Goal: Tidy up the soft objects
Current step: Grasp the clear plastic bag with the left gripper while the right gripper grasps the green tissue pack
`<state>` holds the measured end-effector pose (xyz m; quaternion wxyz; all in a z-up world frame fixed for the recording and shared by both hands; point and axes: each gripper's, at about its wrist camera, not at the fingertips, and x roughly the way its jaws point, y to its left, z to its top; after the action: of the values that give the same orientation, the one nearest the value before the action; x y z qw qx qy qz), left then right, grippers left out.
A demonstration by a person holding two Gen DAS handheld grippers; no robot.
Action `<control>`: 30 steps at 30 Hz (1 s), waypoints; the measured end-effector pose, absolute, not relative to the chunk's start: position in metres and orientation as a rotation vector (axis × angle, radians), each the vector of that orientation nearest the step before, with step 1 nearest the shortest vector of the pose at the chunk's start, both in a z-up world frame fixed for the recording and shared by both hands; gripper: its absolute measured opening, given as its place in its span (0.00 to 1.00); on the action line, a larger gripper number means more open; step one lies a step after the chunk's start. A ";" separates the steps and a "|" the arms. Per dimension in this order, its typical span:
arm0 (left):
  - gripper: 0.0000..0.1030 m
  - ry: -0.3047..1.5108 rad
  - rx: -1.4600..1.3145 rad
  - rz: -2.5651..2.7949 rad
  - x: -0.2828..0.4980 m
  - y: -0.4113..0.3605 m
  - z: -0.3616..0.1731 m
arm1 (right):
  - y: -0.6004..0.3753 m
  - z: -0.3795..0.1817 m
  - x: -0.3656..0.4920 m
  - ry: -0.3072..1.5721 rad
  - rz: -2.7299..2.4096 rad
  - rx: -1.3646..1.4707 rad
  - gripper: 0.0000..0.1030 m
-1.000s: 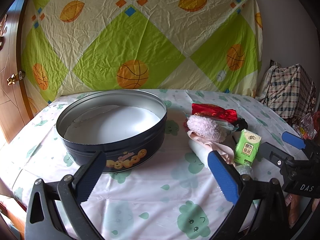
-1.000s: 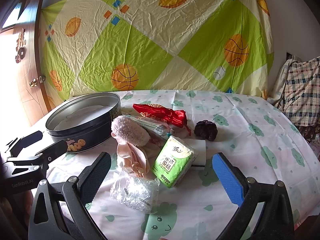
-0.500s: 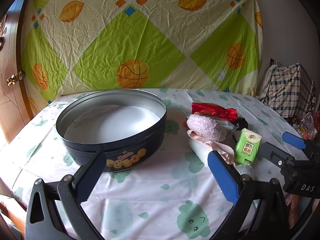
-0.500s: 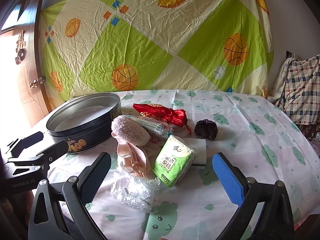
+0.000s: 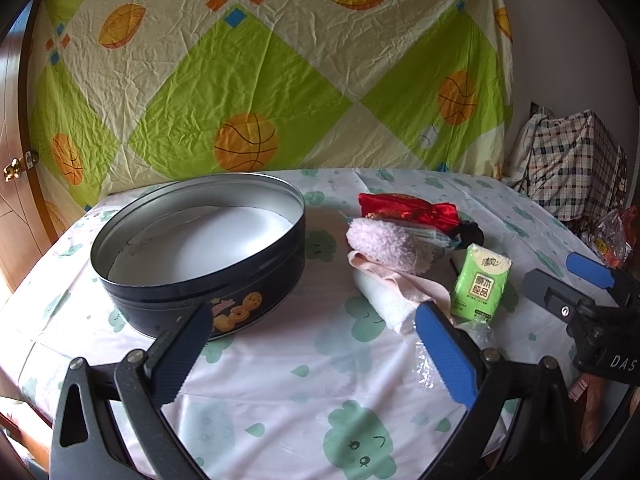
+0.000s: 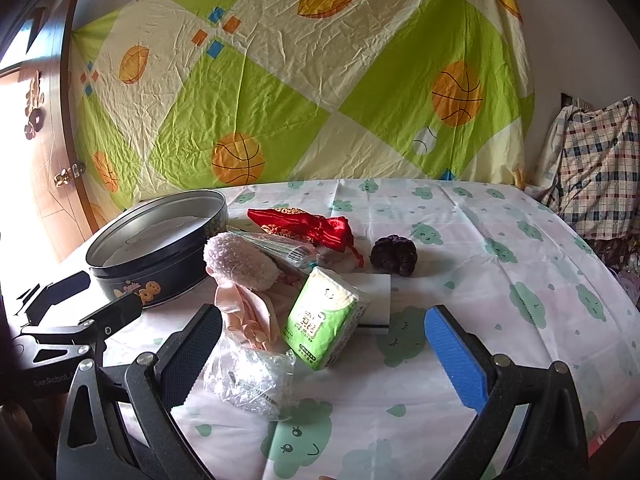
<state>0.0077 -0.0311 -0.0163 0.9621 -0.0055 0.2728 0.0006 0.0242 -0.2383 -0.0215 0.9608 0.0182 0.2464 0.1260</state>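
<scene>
Still no shift — both tools wide apart, short of the pile.

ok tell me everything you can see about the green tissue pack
The green tissue pack is a small soft packet in glossy light-green plastic wrap with a white top and dark printed characters on its face. It looks sealed and full. It lies tilted, propped on a white block behind it, with its near end on the tablecloth. The pink cloth lies beside it and the clear plastic bag just in front. Neither gripper touches it.
</scene>
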 end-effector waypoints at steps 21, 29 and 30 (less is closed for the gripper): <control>0.99 0.773 0.052 -0.197 0.047 -0.115 -0.068 | -0.312 -0.045 0.037 0.517 0.161 0.178 0.99; 0.50 0.757 0.008 -0.255 0.043 -0.102 -0.067 | -0.299 -0.058 0.047 0.534 0.183 0.174 0.99; 0.46 0.752 0.016 -0.261 0.042 -0.102 -0.067 | -0.295 -0.059 0.049 0.535 0.184 0.165 0.99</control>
<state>0.0420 -0.1023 -0.0670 0.9218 0.0080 0.3663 -0.1269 0.0486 -0.2953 -0.0589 0.9569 0.0814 0.2638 0.0906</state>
